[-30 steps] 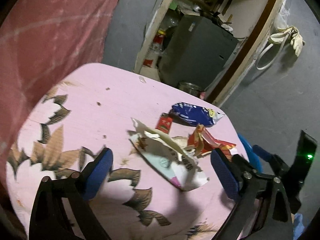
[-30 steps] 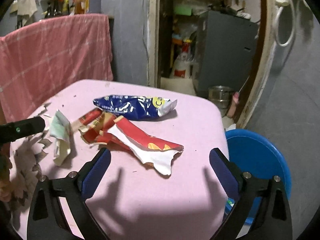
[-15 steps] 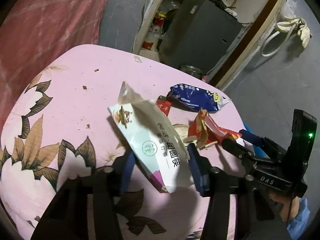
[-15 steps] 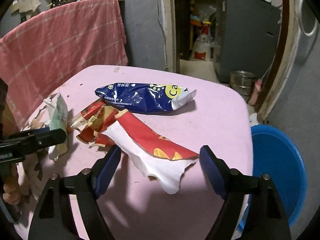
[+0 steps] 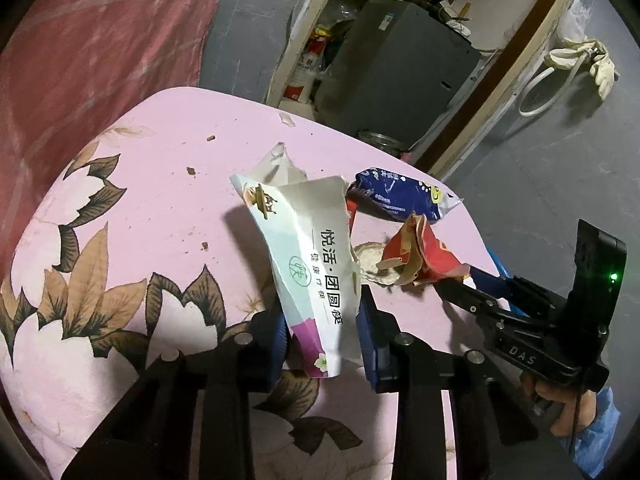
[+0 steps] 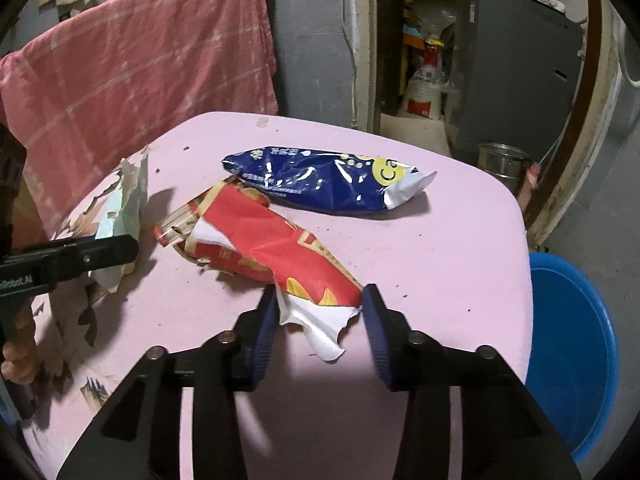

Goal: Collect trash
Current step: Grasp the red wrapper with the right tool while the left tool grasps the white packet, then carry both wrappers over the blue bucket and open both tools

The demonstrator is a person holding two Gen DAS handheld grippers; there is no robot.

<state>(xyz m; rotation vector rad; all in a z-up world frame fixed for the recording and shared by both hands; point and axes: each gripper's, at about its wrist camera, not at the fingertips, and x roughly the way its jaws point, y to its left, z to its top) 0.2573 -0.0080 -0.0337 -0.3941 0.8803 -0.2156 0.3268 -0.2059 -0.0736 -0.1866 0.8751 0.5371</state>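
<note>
Both grippers' jaws have just been closing: left gripper (image 5: pixel 322 330) clamps white packet (image 5: pixel 308 256), now lifted; right gripper (image 6: pixel 320 320) pinches red wrapper (image 6: pixel 276 248).

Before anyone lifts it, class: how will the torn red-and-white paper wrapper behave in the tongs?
The torn red-and-white paper wrapper is creased and ragged, so it probably flops and crumples rather than staying stiff. It looks empty, so likely very light. Its torn white end, between the right tongs, might rip further.

A pink checked cloth (image 6: pixel 132 64) hangs behind the pink flowered table (image 6: pixel 460 232), a grey cabinet (image 6: pixel 516 68) beyond
</note>
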